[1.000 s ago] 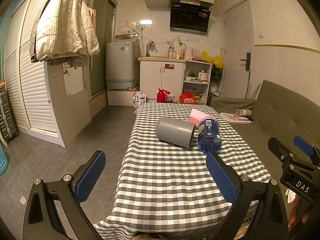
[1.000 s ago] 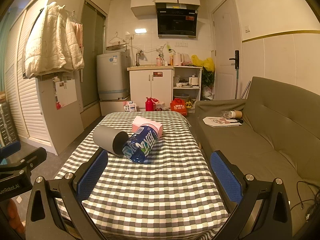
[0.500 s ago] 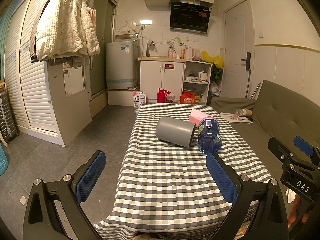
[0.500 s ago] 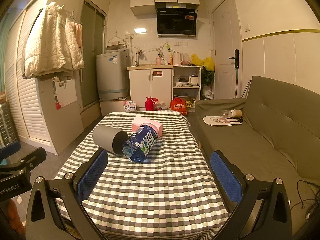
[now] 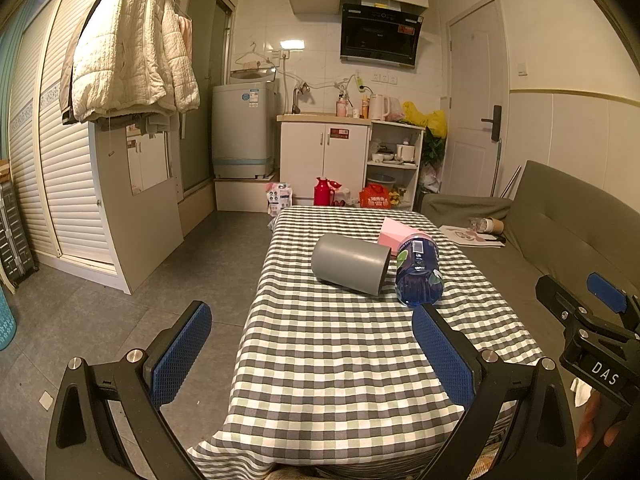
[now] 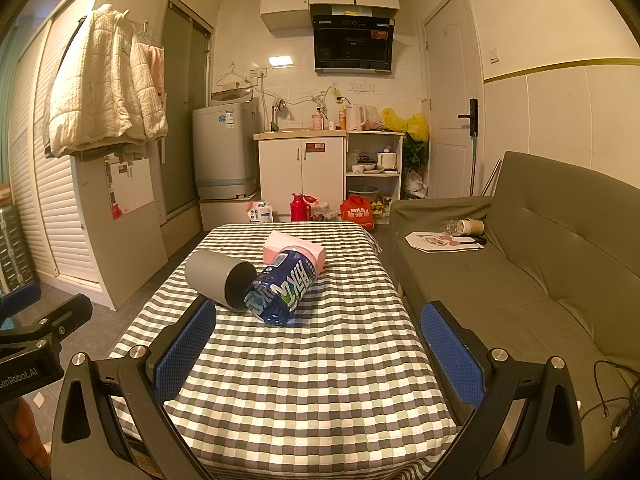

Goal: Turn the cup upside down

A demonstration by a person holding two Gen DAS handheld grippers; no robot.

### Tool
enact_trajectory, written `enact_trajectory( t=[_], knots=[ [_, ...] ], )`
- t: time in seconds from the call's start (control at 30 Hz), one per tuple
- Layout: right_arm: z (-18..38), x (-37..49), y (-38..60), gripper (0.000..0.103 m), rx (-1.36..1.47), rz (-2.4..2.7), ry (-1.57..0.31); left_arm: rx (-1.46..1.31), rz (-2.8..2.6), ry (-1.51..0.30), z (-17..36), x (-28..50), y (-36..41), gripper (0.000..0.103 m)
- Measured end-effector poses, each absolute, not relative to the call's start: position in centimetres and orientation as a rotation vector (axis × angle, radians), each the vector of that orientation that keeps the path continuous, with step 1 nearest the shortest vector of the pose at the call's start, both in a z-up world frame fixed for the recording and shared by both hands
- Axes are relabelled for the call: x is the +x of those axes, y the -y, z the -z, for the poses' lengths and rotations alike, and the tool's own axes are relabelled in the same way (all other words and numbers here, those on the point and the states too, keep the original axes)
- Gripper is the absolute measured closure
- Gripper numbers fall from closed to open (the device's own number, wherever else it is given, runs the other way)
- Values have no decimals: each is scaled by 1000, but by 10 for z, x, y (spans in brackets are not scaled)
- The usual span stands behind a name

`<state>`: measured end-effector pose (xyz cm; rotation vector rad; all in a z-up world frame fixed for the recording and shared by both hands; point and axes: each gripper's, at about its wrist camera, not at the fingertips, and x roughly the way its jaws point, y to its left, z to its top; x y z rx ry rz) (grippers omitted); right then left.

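A grey cup (image 5: pixel 350 263) lies on its side on the checked tablecloth (image 5: pixel 340 360), its open mouth facing right toward a blue bottle (image 5: pixel 418 276). In the right wrist view the cup (image 6: pixel 218 276) shows its dark mouth and touches the bottle (image 6: pixel 282 290). My left gripper (image 5: pixel 312 356) is open and empty, near the table's front edge, well short of the cup. My right gripper (image 6: pixel 318 354) is open and empty over the front of the table, also short of the cup.
A pink box (image 6: pixel 296 250) lies behind the bottle. A grey sofa (image 6: pixel 520 272) runs along the table's right side with paper and a paper cup on it. Floor drops off to the table's left. Kitchen cabinets (image 5: pixel 324 164) stand at the back.
Both views have shifted very slightly; the cup, bottle and box lie as before and both grippers stay open.
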<state>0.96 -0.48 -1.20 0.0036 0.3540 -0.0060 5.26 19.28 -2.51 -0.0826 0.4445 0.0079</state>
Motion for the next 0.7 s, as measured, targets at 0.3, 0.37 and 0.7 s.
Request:
enact_trajectory(
  t=[0.3,0.37,0.7],
  knots=[
    [13,11,3,0,-1,4,-366,-87,-20,-471,27,55,-196,0],
    [13,12,2,0,0,5,-373,-91,-22,-471,26,55,-197,0],
    [-1,45,4,0,-52,-61,-447,-95,-28,-582,23,94,-202,0]
  ],
)
